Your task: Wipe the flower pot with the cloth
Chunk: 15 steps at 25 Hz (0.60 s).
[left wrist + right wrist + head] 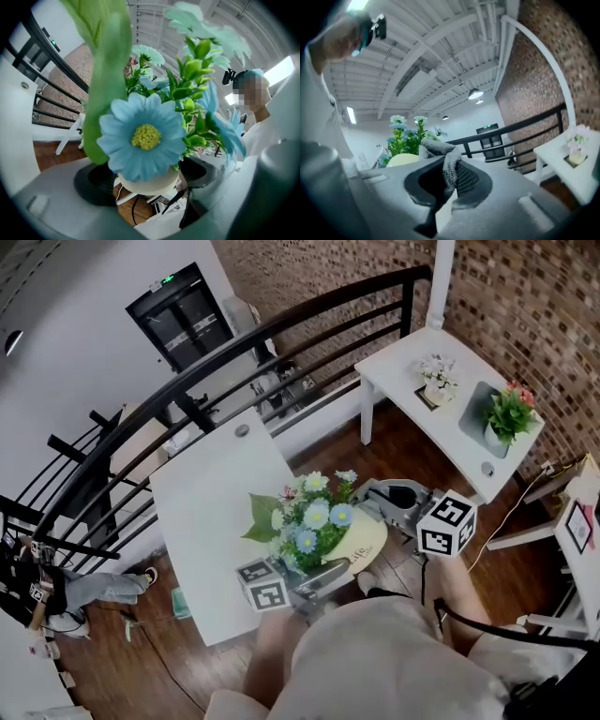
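Observation:
In the head view, a cream flower pot [364, 542] with blue and white artificial flowers [312, 515] is held up above the edge of a white table [208, 512]. My left gripper [323, 577] is shut on the pot from below left. In the left gripper view the pot [149, 183] sits between the two dark pads [93, 185], with a big blue flower [145, 136] filling the middle. My right gripper [392, 499] is just right of the pot, shut on a grey knitted cloth [449, 164]. Beyond the cloth, the right gripper view shows the pot [404, 160] a little apart.
A black metal railing [234, 362] runs behind the table. A second white table [412, 357] stands at the back right by the brick wall, bearing a small white plant [438, 379] and a green plant [509, 413]. Wooden floor lies between. Someone's legs [89, 589] show at lower left.

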Motion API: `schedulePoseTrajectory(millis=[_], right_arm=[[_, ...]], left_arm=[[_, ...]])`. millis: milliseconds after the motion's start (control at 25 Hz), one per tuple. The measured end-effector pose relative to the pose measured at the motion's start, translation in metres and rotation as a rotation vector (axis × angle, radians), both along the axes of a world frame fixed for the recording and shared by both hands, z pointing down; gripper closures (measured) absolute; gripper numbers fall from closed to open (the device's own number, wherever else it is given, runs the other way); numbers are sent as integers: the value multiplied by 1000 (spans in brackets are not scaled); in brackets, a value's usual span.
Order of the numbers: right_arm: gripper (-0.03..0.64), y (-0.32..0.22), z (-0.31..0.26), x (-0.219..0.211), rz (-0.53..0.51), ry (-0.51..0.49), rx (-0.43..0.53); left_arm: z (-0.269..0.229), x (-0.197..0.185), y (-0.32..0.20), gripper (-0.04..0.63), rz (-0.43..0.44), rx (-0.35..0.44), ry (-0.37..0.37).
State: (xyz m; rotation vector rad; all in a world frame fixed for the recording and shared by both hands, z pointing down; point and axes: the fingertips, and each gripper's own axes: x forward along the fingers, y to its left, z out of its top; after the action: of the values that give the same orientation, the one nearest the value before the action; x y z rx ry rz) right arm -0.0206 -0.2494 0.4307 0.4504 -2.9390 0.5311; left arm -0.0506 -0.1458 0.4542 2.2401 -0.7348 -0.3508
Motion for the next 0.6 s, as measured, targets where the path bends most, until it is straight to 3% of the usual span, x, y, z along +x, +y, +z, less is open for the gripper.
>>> schedulePoseTrajectory(millis=[160,280,400,600], right_arm=[[611,-1,0,8,-123,-248,-300],[612,2,11,17,-163,-349,-416],[612,6,24,19,-177,-346,-457],[612,32,51,7,-256,-243,-469]], left_arm=[[-11,9,4,149,56,11,77],[-12,19,9,150,99,12,118],[-16,28,18,150,151,22,171],[-33,41,20,150,194,41,294]])
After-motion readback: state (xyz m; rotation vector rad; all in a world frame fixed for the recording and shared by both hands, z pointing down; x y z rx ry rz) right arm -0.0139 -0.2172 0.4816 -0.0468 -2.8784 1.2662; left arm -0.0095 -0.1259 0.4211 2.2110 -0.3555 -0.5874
